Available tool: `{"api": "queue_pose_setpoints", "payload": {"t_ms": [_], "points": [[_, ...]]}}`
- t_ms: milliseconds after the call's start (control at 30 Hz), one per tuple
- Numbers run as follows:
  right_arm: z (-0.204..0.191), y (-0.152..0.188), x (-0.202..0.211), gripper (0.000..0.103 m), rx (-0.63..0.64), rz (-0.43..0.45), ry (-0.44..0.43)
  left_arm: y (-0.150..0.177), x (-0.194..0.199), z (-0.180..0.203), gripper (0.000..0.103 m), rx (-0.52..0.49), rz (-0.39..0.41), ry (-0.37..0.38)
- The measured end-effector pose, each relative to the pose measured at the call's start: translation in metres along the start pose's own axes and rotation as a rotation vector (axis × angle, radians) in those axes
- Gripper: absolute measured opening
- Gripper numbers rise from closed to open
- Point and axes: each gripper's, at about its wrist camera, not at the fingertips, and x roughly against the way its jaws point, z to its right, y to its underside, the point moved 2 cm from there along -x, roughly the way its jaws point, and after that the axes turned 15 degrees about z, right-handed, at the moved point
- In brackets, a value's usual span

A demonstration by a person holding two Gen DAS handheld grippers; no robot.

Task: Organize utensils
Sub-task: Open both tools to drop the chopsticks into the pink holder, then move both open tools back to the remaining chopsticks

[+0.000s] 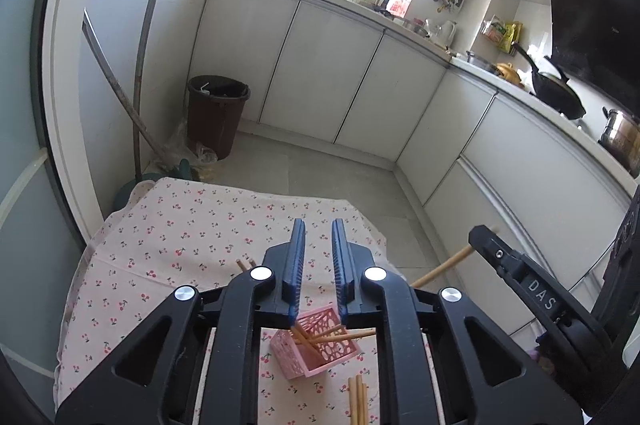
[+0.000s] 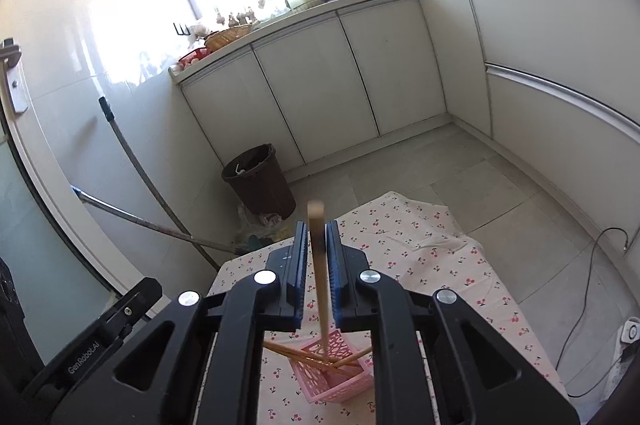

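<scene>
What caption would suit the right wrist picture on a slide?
Right gripper with a wooden chopstick between its slightly parted jaws, above a pink basket of chopsticks on a cherry-print tablecloth.

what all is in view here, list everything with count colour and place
basket: one, pink, on the tablecloth below the grippers
chopsticks in basket: several, wooden, leaning inside it
loose chopsticks: about three, wooden, on the cloth beside the basket
tablecloth: one, white with red cherries, covering the table
bin: one, dark brown, floor by the cabinets
long handles: two, grey, leaning on the wall
cabinets: a row, white, under the counter
wok: one, black, on the counter
left gripper: black with blue pads, open, nothing between
right gripper: same colours, one chopstick upright between its jaws
</scene>
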Motion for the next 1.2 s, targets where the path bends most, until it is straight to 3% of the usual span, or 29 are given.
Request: {"api": "queue_pose_setpoints", "payload": {"t_ms": [200, 367, 600, 833, 1033, 1200], "points": [[-0.006, 0.007, 0.010, 0.021, 0.070, 0.003, 0.013, 0.016, 0.003, 0.003, 0.024, -0.046, -0.020, -0.028], [-0.003, 0.019, 0.031, 0.035, 0.152, 0.002, 0.045, 0.037, 0.016, 0.009, 0.044, -0.089, -0.033, -0.046], [0.026, 0.048, 0.057, 0.050, 0.210, -0.066, 0.135, 0.064, 0.030, 0.018, 0.063, -0.137, -0.056, -0.070], [0.063, 0.075, 0.077, 0.055, 0.210, -0.140, 0.220, 0.100, 0.038, 0.027, 0.073, -0.168, -0.119, -0.074], [0.092, 0.087, 0.096, 0.078, 0.196, -0.165, 0.288, 0.129, 0.034, 0.031, 0.089, -0.168, -0.195, -0.068], [0.127, 0.096, 0.104, 0.092, 0.130, -0.254, 0.310, 0.158, 0.017, 0.034, 0.095, -0.148, -0.319, -0.057]]}}
